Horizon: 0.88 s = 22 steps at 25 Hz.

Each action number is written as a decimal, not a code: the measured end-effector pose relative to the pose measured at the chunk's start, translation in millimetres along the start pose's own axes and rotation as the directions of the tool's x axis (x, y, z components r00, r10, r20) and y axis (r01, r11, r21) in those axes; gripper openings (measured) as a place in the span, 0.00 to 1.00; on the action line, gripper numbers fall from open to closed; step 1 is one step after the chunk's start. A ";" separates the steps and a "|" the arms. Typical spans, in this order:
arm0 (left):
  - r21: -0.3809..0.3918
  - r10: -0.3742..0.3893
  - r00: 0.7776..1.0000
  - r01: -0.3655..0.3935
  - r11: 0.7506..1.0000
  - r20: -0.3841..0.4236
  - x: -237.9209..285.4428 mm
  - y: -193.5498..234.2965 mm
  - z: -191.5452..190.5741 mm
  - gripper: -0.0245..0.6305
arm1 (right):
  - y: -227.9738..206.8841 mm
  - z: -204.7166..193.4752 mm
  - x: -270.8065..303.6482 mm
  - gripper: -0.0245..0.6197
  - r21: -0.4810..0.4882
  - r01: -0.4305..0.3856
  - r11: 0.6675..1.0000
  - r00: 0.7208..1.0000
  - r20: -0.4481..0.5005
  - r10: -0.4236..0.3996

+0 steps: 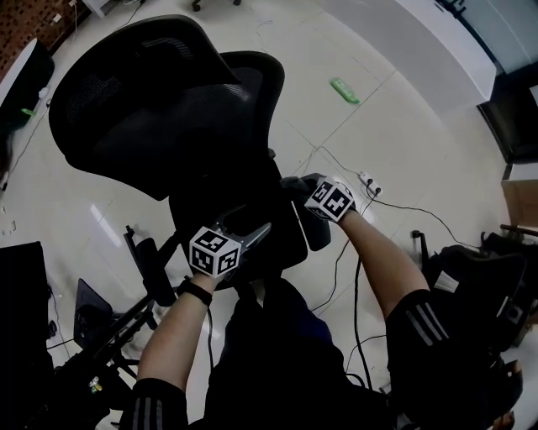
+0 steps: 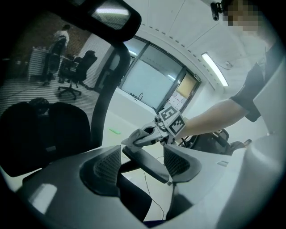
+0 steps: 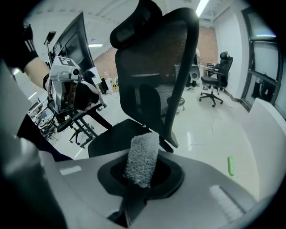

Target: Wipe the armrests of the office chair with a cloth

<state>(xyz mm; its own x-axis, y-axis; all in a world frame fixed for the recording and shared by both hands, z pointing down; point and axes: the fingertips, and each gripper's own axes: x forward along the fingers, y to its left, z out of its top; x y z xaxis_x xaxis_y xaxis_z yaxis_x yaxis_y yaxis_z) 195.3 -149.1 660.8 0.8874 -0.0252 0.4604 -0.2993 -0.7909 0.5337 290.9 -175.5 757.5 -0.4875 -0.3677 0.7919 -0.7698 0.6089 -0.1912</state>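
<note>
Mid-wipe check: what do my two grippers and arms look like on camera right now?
The left gripper and right gripper both have grey moulded bodies with dark, mesh-textured pads. Each carries a white cube printed with black square markers. The person wears dark short sleeves with white stripes, and a black wristband on the left wrist.

Head view: pale tiled floor [image 1: 403, 134] throughout. A green strip-shaped object [image 1: 344, 90] lies flat at 1 o'clock. A white power strip [image 1: 368, 182] sits at 3 o'clock, with a black cable [image 1: 410, 208] trailing toward 4 o'clock. A white counter [image 1: 437, 42] runs along the edge at 2 o'clock, brick wall [image 1: 25, 21] at 10 o'clock. Right gripper view: a second black swivel chair [image 3: 215, 78] stands at 2 o'clock
</note>
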 end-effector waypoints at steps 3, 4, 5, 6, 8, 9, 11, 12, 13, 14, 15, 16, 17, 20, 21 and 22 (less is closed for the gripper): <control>-0.018 0.001 0.999 -0.002 1.000 -0.034 20.2 4.7 -12.6 0.53 | -10.3 -15.1 14.1 0.10 -0.042 -0.018 0.999 0.998 -0.054 0.016; -0.022 -0.001 0.999 0.000 1.000 -0.044 26.8 4.9 -16.0 0.53 | -12.1 -20.6 17.6 0.10 -0.055 -0.028 0.998 0.997 -0.070 0.024; -0.024 -0.003 0.999 0.002 1.000 -0.053 32.8 4.9 -18.7 0.53 | -13.1 -26.0 20.8 0.10 -0.065 -0.037 0.997 0.996 -0.083 0.032; -0.026 -0.006 0.998 0.005 1.000 -0.061 37.8 5.2 -21.0 0.53 | -13.5 -30.7 23.9 0.10 -0.074 -0.045 0.996 0.995 -0.093 0.038; -0.025 -0.012 0.997 0.010 1.000 -0.075 44.8 6.2 -24.7 0.53 | -12.6 -36.0 29.6 0.10 -0.088 -0.057 0.994 0.994 -0.097 0.049; -0.024 -0.015 0.997 0.013 1.000 -0.080 47.4 6.4 -26.2 0.53 | -12.1 -36.8 31.1 0.10 -0.090 -0.060 0.994 0.995 -0.089 0.052; -0.022 -0.022 0.996 0.020 1.000 -0.089 52.8 5.8 -28.1 0.53 | -12.5 -37.4 30.9 0.10 -0.087 -0.063 0.994 0.996 -0.070 0.057; -0.020 -0.026 0.995 0.024 1.000 -0.094 55.5 5.1 -29.1 0.53 | -13.0 -38.1 29.8 0.10 -0.087 -0.063 0.994 0.996 -0.063 0.058; -0.018 -0.030 0.995 0.028 0.999 -0.099 58.0 4.1 -30.1 0.53 | -13.2 -39.4 28.6 0.10 -0.088 -0.062 0.994 0.997 -0.060 0.057; -0.017 -0.035 0.994 0.033 0.999 -0.104 60.1 2.8 -31.2 0.53 | -13.3 -41.1 27.3 0.10 -0.090 -0.060 0.994 0.997 -0.057 0.055; -0.016 -0.040 0.993 0.038 0.999 -0.108 61.8 1.1 -32.3 0.53 | -13.0 -43.1 25.8 0.10 -0.090 -0.056 0.994 0.997 -0.055 0.051; -0.014 -0.045 0.993 0.044 0.999 -0.112 63.0 -1.2 -33.6 0.53 | -12.2 -45.5 24.1 0.10 -0.088 -0.051 0.995 0.997 -0.054 0.047; -0.014 -0.050 0.992 0.049 0.999 -0.114 63.6 -3.8 -34.9 0.53 | -10.6 -48.5 22.1 0.10 -0.086 -0.048 0.995 0.998 -0.054 0.043; -0.021 -0.060 0.992 0.058 0.998 -0.111 63.7 -11.0 -38.8 0.53 | -1.5 -61.0 14.9 0.10 -0.086 -0.044 0.995 0.997 -0.061 0.039; -0.023 -0.064 0.992 0.061 0.998 -0.111 63.6 -13.7 -40.5 0.53 | 2.4 -66.3 12.1 0.10 -0.087 -0.044 0.995 0.997 -0.065 0.039; -0.022 -0.067 0.991 0.065 0.998 -0.113 63.7 -16.6 -42.5 0.53 | 6.2 -71.8 9.0 0.10 -0.085 -0.044 0.995 0.997 -0.067 0.038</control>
<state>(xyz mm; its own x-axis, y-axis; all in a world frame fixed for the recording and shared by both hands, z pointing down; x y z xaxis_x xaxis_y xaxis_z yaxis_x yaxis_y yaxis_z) 242.0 -111.6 711.4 0.8600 0.0977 0.5008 -0.2486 -0.7769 0.5784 311.3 -124.6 805.0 -0.4875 -0.2960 0.8214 -0.7102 0.6817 -0.1758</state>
